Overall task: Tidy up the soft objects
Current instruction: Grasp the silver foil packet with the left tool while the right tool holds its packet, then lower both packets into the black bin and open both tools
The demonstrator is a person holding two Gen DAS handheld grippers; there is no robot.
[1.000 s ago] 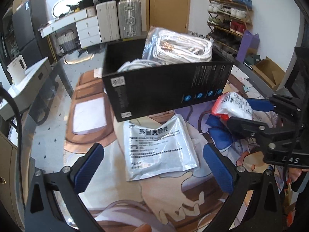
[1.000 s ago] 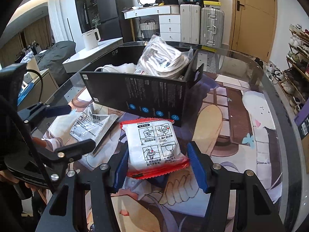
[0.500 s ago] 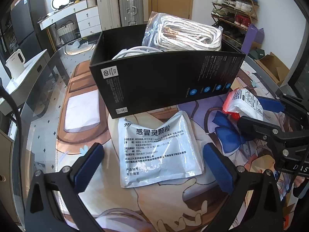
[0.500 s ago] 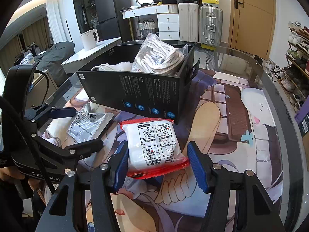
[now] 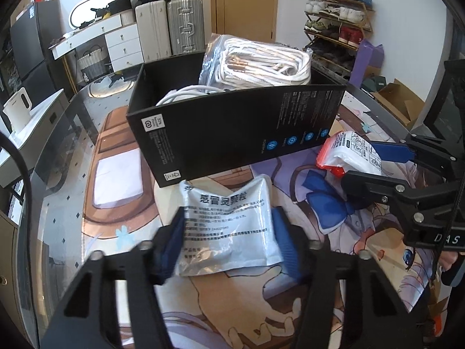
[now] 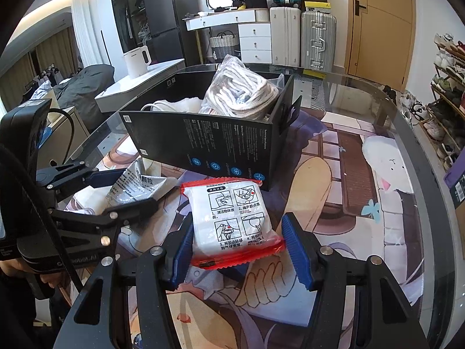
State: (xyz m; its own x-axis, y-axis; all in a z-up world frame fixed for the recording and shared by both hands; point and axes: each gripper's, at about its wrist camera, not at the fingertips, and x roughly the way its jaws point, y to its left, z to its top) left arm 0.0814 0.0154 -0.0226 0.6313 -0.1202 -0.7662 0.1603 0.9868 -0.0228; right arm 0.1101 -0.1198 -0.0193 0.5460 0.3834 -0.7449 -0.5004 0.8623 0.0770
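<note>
1. Seen from two wrist cameras: a glass-topped worktop (image 6: 377, 93) covered by a printed cartoon mat (image 6: 348, 192).
2. Near the middle, an open black cardboard box (image 5: 232, 133) with small white print and blue round icons on its long side.
3. Inside the box: a clear plastic bag of coiled white cord (image 5: 261, 64) rising above the rim, and beside it a loose white cable (image 5: 183, 94).
4. Just in front of the box, flat on the mat — a silver foil sachet with black Chinese print (image 5: 229, 226).
5. Left gripper (image 5: 229, 244) closed in on that foil sachet, blue ribbed pads (image 5: 286, 250) pressing both of its long edges; sachet buckled slightly between the jaws, resting on the mat.
6. Also in front of the box, toward its right end — a white soft packet with red crimped ends and four instruction drawings (image 6: 235, 224), lying on the mat.
7. Right gripper (image 6: 238, 250) straddling the near end of that red-and-white packet; left pad at the packet's edge, right pad (image 6: 296, 253) standing a little clear of it, so jaws released, not clamped.
8. Two grippers side by side and near each other, each visible at the edge of the other's camera.
9. Behind the worktop: hard-shell suitcases (image 6: 302, 37), a white dresser (image 6: 250, 32), a shoe rack (image 5: 337, 17).
</note>
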